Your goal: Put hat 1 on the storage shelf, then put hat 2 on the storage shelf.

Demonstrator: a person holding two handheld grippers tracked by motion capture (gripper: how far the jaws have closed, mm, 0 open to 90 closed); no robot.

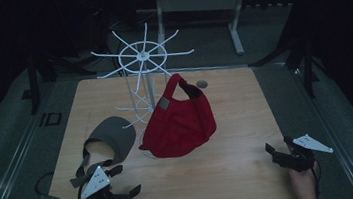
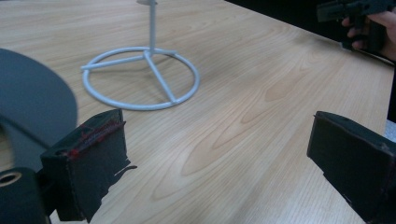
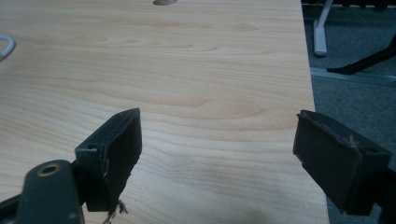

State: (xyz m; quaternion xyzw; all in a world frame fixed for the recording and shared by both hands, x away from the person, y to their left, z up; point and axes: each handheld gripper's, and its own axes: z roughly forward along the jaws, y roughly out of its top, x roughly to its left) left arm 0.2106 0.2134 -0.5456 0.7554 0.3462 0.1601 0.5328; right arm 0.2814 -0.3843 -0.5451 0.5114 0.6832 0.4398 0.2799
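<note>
A dim room, a wooden table [image 1: 233, 173]: the red cap [image 1: 182, 119] hangs on the white rack [image 1: 145, 57], the grey cap [image 1: 113, 137] lies flat (apparently next) near the left gripper [image 1: 118, 184]; it and the right gripper [image 1: 278, 149] gape empty.

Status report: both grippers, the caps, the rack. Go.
Left gripper open, empty, beside grey cap flat on table. Right gripper open, empty, near right edge. Red cap hangs on white rack. Nothing between left gripper and grey cap.
</note>
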